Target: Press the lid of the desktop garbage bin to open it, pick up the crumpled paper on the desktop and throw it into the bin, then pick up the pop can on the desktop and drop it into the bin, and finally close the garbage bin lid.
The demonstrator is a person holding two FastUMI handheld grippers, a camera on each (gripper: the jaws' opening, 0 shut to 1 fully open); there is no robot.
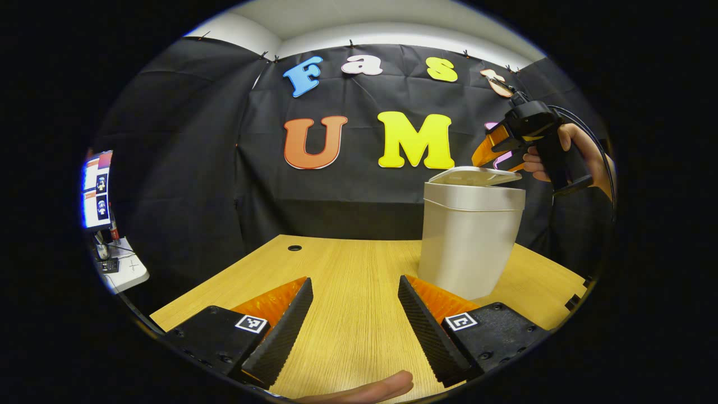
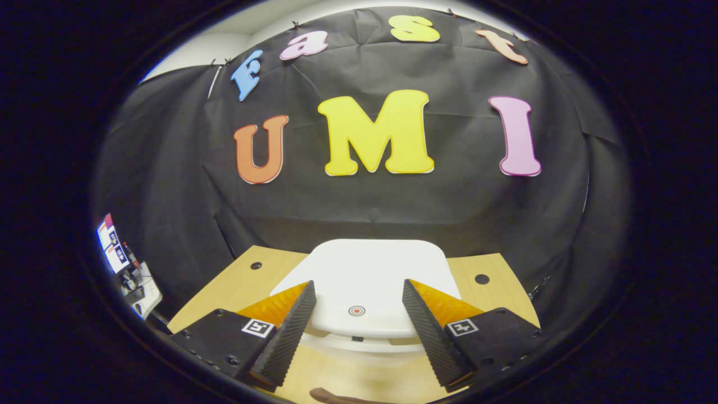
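A silver desktop bin (image 1: 468,241) stands on the wooden desk (image 1: 336,264), right of centre in the left gripper view. Its white lid (image 1: 474,175) lies on top, slightly tilted. My left gripper (image 1: 354,292) hovers low over the bare desk in front and to the left of the bin, open with nothing in it. A hand holds my right gripper (image 1: 496,148) just above the lid's right rear edge. In the right gripper view the right gripper (image 2: 357,294) is open above the lid (image 2: 364,264), a finger on either side of the lid's small red round mark (image 2: 357,310).
A screen (image 1: 96,191) and a white side table (image 1: 126,269) stand off the desk's left. The desk has cable holes (image 1: 294,247) (image 2: 481,279) near its far edge. A person's finger (image 1: 364,390) shows at the bottom of the left gripper view.
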